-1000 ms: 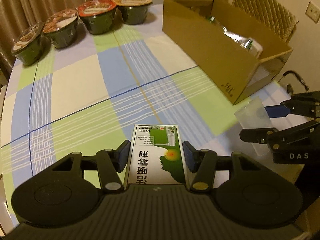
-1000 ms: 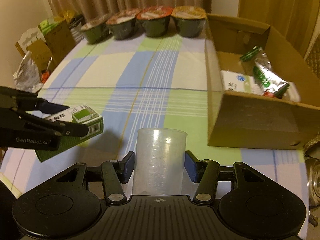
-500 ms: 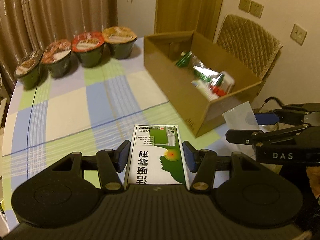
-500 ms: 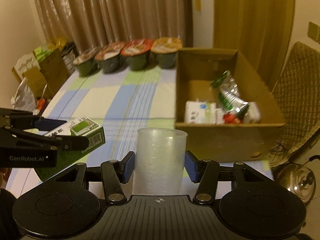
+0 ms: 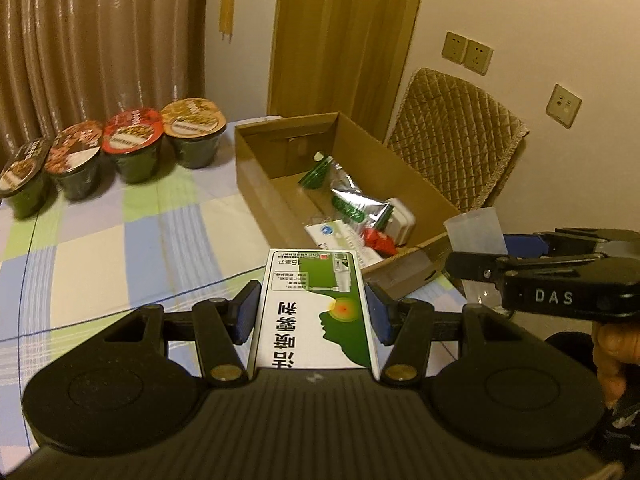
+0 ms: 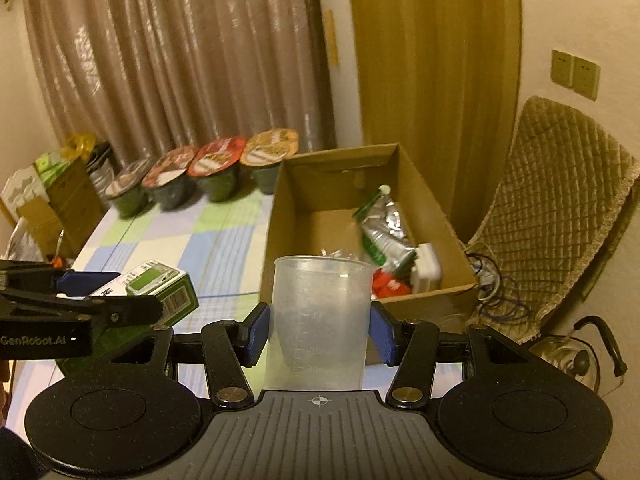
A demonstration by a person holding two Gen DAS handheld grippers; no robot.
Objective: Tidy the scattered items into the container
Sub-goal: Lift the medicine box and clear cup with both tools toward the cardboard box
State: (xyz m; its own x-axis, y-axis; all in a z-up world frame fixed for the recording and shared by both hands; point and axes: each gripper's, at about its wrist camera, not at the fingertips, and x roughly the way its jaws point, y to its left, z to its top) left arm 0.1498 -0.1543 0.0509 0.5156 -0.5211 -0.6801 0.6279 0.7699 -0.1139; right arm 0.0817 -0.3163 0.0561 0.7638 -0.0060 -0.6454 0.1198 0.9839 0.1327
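Your left gripper (image 5: 312, 312) is clamped on the green-and-white cardboard medicine box (image 5: 316, 308). Your right gripper (image 6: 318, 330) grips the translucent plastic measuring cup (image 6: 318, 320). Both are held near the open brown cardboard box (image 5: 256, 184)

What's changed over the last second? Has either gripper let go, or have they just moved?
Both grippers rose and pulled back from the table, so each view now looks down into the cardboard box from higher up. Nothing was released: the left gripper still clamps the green-and-white carton, and the right gripper still clamps the clear measuring cup. The box contents and the four noodle bowls stayed put.
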